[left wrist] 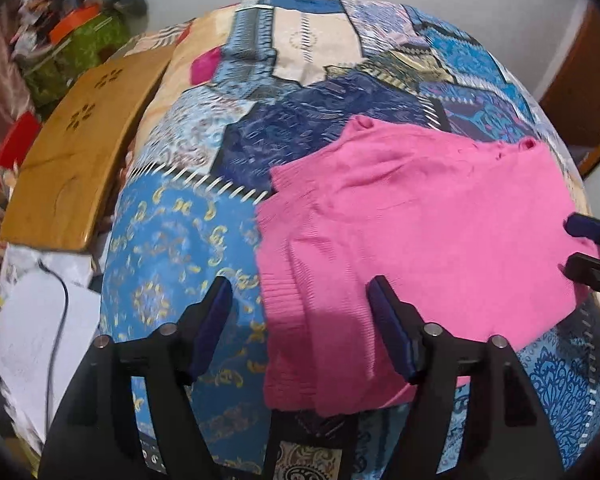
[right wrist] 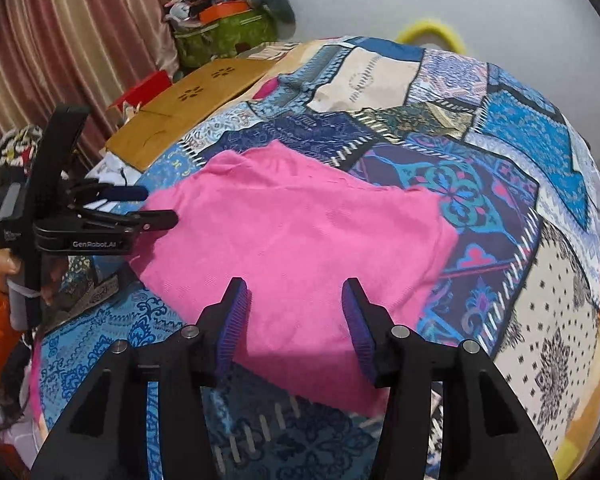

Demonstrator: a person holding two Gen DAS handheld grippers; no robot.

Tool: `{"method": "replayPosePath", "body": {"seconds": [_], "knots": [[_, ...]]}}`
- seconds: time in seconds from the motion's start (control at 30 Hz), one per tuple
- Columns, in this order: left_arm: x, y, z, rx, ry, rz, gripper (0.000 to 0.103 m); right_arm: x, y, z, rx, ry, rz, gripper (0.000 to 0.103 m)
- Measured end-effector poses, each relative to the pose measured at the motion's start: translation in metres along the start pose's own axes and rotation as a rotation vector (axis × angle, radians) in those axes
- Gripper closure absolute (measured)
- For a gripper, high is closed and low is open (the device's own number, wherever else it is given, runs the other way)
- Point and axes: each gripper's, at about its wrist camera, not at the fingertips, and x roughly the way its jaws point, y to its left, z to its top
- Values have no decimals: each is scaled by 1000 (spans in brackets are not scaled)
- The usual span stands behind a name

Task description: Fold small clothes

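A pink knit garment point(left wrist: 412, 232) lies flat on a patchwork bedspread point(left wrist: 172, 240); it also shows in the right wrist view point(right wrist: 300, 240). My left gripper point(left wrist: 300, 292) is open, hovering over the garment's near left edge, holding nothing. It shows from the side in the right wrist view point(right wrist: 160, 206) at the garment's left edge. My right gripper point(right wrist: 296, 292) is open above the garment's near edge, empty. Its fingertips point(left wrist: 580, 226) show at the right edge of the left wrist view.
A wooden board point(left wrist: 80, 152) lies at the bed's left side, also seen in the right wrist view point(right wrist: 188, 108). A green bag with clutter point(right wrist: 224, 36) stands behind. White papers and a cable point(left wrist: 48, 312) lie at the left. A curtain point(right wrist: 80, 40) hangs left.
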Motion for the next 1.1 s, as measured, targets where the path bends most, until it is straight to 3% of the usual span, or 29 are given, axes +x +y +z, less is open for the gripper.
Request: {"method": "replayPosePath", "body": {"seconds": [0.27,0.43,0.8,1.1], "knots": [[-29,16,-5,-49,-53,69,31,-29,-14,-11,54,-19,-47,57],[-69,12,-4,-50,-139,84,31,-64,-8,-11,71,-105,-49,57],[-211,-37,-5,-11,-493,1,31,-172,44,1,25,-468,-74,57],[-298,-75,-38,57,-764,-6,31,-233,86,-10,-18,-695,-95,57]]}}
